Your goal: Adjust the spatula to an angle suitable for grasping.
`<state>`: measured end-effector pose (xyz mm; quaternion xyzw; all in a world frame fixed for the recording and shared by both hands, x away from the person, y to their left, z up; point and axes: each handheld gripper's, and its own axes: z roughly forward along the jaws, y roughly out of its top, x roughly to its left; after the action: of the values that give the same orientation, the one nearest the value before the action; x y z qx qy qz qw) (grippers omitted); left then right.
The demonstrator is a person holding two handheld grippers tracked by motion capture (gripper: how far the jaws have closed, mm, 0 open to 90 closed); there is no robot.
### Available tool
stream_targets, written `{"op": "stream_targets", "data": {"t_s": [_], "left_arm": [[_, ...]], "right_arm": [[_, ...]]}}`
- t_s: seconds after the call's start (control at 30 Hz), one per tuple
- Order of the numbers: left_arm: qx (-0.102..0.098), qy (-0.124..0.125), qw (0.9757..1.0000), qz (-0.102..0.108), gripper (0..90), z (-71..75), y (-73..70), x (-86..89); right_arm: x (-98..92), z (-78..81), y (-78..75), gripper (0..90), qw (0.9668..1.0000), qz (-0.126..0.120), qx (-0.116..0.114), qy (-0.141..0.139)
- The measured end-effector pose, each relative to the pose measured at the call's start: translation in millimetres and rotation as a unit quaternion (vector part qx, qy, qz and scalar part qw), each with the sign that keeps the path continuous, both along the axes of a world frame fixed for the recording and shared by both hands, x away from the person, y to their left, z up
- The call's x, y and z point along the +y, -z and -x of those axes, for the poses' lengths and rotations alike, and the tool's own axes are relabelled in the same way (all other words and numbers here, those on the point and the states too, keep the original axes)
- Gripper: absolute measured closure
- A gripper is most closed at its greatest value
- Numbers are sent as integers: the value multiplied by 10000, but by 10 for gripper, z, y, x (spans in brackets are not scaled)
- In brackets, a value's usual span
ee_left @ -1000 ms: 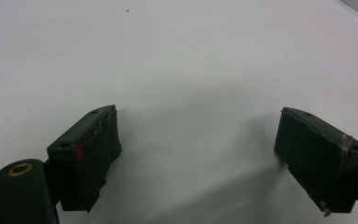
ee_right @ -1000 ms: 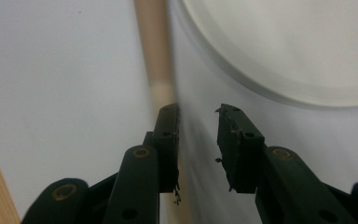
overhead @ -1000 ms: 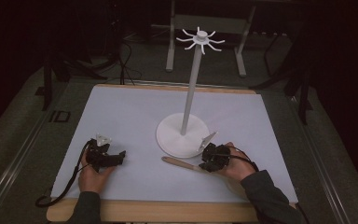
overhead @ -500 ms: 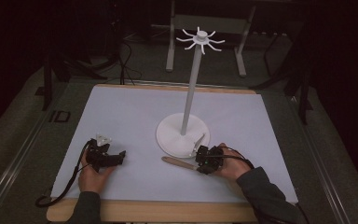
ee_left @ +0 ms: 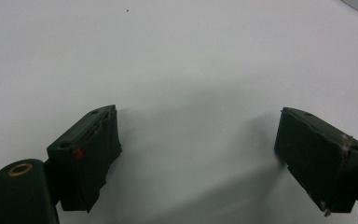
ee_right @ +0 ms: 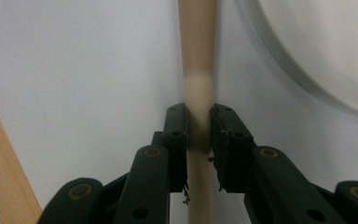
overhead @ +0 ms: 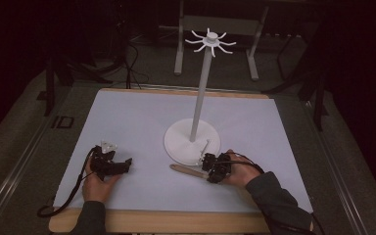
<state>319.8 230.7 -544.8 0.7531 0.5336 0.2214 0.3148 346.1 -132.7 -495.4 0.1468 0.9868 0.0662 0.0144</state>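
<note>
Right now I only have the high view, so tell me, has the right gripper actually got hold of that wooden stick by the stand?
Observer: Yes. In the right gripper view the right gripper has its pads pressed on both sides of the wooden stick.
Operator: And the left one?
Observer: The left gripper is open, jaws wide apart, nothing between them but white mat.
Operator: Is the stick touching the stand?
Observer: No. The stand's base lies beside it, with mat between.

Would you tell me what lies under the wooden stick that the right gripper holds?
Under the wooden stick lies the white sheet, with the stand's round base beside it. The right gripper and its fingers cover the stretch beneath the grip.
</note>
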Motion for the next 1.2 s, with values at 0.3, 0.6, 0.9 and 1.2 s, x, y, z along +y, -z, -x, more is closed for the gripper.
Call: {"op": "stream_targets", "data": {"t_s": [0.3,0.6,0.9,1.2], "left_arm": [[0,0,10000,-2,142,0,0,0],[1,0,10000,-2,142,0,0,0],[0,0,10000,0,142,0,0,0],[0,0,10000,-2,142,0,0,0]], "right_arm": [[38,-21,13,761,9998,149,81,-37],[97,-20,16,766,9993,365,69,-92],[112,-1,4,785,9987,441,61,-267],[56,23,-50,784,9992,265,-20,-291]]}}
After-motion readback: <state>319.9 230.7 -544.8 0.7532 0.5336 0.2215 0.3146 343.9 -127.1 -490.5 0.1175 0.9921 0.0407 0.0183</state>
